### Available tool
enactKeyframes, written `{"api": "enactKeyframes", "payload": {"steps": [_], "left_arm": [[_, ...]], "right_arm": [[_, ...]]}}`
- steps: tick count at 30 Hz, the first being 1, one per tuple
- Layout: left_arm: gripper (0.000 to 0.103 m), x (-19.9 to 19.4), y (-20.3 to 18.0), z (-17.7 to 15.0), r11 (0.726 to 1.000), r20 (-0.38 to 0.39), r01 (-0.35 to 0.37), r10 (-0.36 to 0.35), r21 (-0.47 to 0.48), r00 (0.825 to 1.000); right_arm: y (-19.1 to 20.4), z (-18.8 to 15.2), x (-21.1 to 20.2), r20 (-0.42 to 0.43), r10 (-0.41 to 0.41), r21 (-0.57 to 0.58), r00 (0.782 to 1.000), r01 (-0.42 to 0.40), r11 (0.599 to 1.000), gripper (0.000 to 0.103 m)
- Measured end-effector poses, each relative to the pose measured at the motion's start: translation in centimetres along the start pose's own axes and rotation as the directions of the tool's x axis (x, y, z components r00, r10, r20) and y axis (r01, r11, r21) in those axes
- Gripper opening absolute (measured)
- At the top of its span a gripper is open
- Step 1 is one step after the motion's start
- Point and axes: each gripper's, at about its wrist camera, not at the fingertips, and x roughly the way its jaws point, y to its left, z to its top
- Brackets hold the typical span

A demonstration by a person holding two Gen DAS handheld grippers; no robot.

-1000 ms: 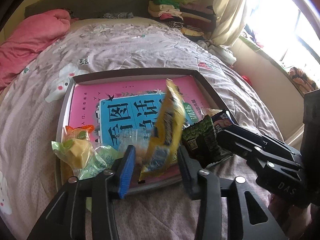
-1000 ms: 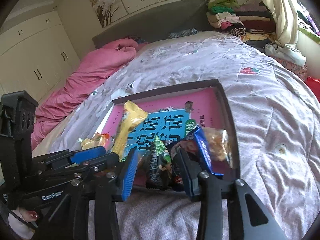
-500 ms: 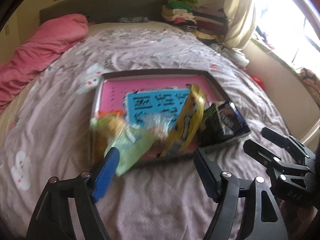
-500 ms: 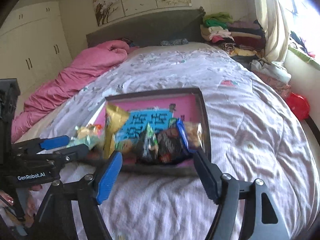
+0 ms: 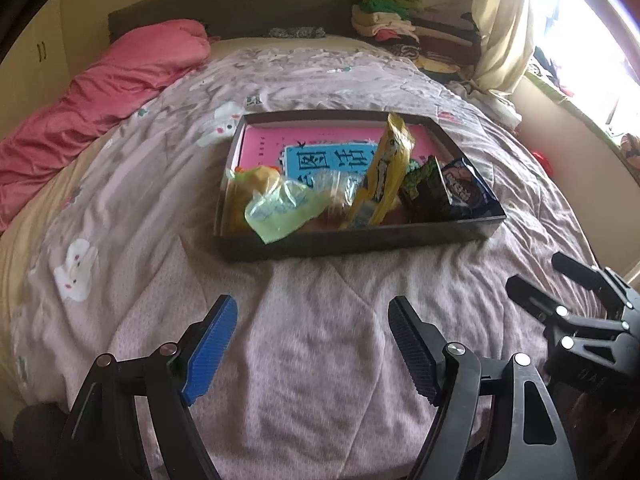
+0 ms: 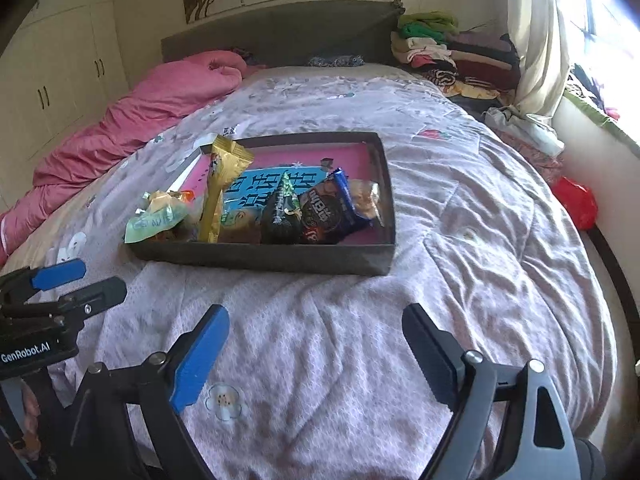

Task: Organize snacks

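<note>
A dark shallow tray (image 5: 360,240) (image 6: 260,258) lies on the bed with a pink and blue book (image 5: 328,156) inside. Along its near side sit several snacks: a pale green bag (image 5: 280,210), a yellow packet (image 5: 384,176) (image 6: 220,184) standing up, a dark green packet (image 5: 424,190) (image 6: 282,208), a blue-edged dark packet (image 5: 464,194) (image 6: 326,208) and a clear bag of buns (image 6: 366,200). My left gripper (image 5: 310,308) (image 6: 100,278) hangs open over the quilt short of the tray, holding nothing. My right gripper (image 6: 316,312) (image 5: 534,270) is beside it, jaws opening, nothing between them.
The lilac quilt (image 6: 460,240) covers the bed. A pink duvet (image 5: 100,100) is heaped at the far left, folded clothes (image 6: 440,52) at the headboard's right. A curtain (image 6: 536,40) and a red bag (image 6: 576,204) are on the window side, wardrobe doors (image 6: 48,80) at the left.
Both grippers let go of the packets they held in the tray, opened wide and drew back over the quilt. The snacks stay in the tray.
</note>
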Motion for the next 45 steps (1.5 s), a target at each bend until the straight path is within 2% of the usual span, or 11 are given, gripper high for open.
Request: {"api": "enactKeyframes", "payload": {"steps": [45], "left_arm": [[0.079, 0.01, -0.24, -0.34, 1.0, -0.013, -0.014, 0.014, 0.003, 1.0]], "right_arm": [[-0.24, -0.12, -0.17, 0.0, 0.001, 0.017, 1.0, -0.001, 1.0, 0.093]]}}
